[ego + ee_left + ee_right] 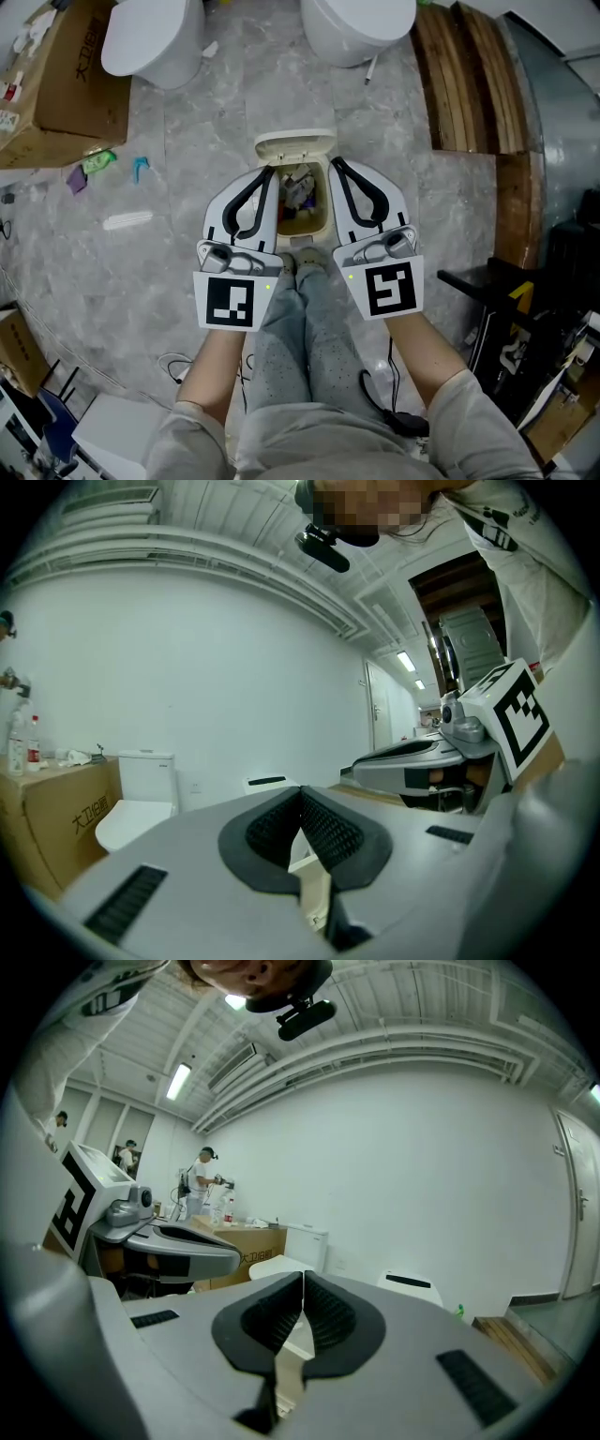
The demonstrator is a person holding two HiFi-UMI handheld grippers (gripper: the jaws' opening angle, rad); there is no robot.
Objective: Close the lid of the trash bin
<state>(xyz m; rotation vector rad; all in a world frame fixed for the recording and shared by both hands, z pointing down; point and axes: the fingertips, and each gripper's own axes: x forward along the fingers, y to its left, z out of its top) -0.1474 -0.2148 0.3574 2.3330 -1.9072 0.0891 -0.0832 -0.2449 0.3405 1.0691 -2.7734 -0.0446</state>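
We see the trash bin (298, 228) standing on the stone floor (206, 122), straight in front of our legs (295, 337). It is open, with rubbish showing inside. Its lid (293, 144) is tipped up at the far edge of the bin, its pale underside facing us.

The left claw (269, 172) hangs over the left side of the bin, its tip above the opening near the lid. In its own view the two ribbed black pads are pressed together with nothing between them. The right claw (335, 164) is over the right side of the bin in the same way, and it too is closed with its pads meeting and nothing caught in them. The two claws lie side by side, pointing away from us toward the lid, with the bin's opening showing in the gap between them. We cannot tell whether either one touches the bin or the lid.

Beyond the bin and to its left stands a white toilet (155, 37). A second toilet (356, 23) stands beyond the bin to its right. A cardboard box (66, 89) sits further left of the bin, past the first toilet. Small coloured scraps (94, 167) and a white stick-like piece (128, 220) lie on the floor between the box and the bin. Well to the right of the bin, a stack of wooden planks (469, 80) lies along the floor.
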